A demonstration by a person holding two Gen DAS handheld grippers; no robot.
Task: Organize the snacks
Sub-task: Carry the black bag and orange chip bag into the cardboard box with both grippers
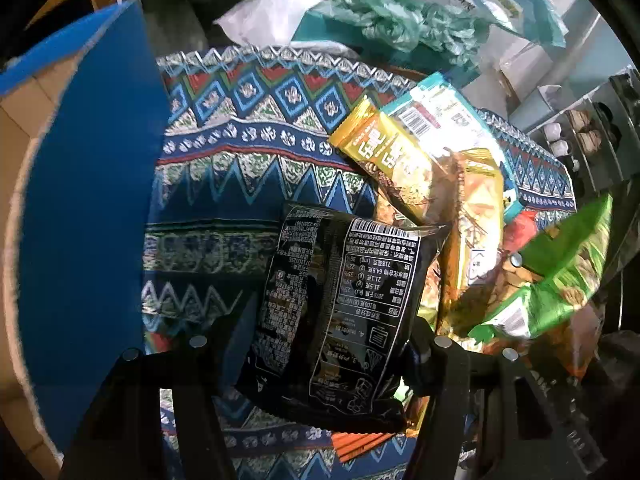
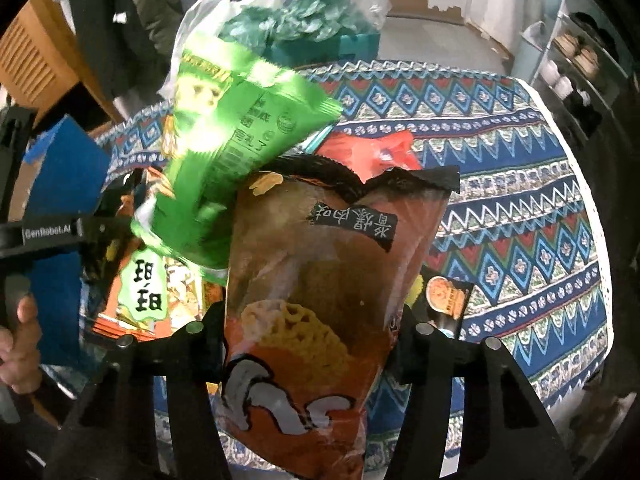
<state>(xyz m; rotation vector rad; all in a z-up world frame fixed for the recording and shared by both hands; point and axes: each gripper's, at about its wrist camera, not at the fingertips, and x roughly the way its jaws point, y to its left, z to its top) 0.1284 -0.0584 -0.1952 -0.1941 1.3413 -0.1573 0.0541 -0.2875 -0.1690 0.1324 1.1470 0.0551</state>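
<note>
- Black snack packet (image 1: pixel 332 312) lies between the fingers of your left gripper (image 1: pixel 320 344), printed back up, over the patterned tablecloth (image 1: pixel 240 152); the pads reach its edges, but you cannot tell whether they pinch it.
- Brown-orange snack bag (image 2: pixel 316 308) sits pinched between the pads of your right gripper (image 2: pixel 308 332), its black serrated top pointing away from you.
- Green bag (image 2: pixel 228 152) leans, blurred, against the brown bag's upper left, on a heap of other packets.
- Yellow wafer bar (image 1: pixel 384 152) and a teal-edged packet (image 1: pixel 440 116) lie beyond the black packet, toward the cloth's far edge.
- Blue box (image 1: pixel 88 216) stands at the cloth's left edge.
- Crumpled plastic bags (image 1: pixel 384 12) lie past the far edge.
</note>
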